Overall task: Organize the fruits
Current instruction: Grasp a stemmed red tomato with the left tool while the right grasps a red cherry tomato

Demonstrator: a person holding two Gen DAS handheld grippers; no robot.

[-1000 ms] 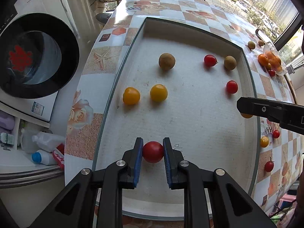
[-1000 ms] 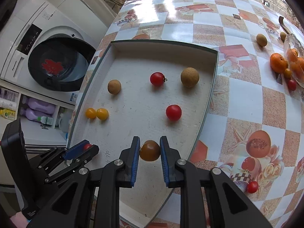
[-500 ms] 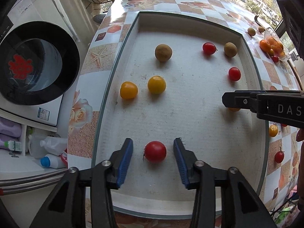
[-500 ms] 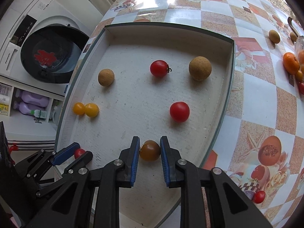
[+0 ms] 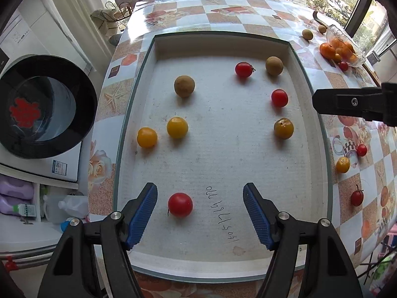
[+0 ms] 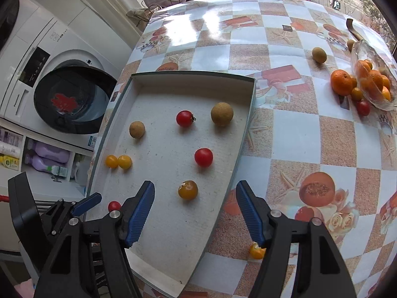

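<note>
Already eight fruits lie in the tray (image 5: 320, 129), both grippers' fingers spread wide and empty over a red tomato (image 5: 180, 204) and an amber tomato (image 6: 188, 190), while more fruit waits outside on the worktop (image 6: 297, 136) beside a glass bowl (image 6: 372, 79).

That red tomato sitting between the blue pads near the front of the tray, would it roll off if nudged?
Probably. The red tomato is round and smooth and rests loose on the flat tray, so a nudge would likely roll it, though the raised rim should stop it. Its glossy, thin-looking skin suggests the open left tool should squeeze gently.
</note>
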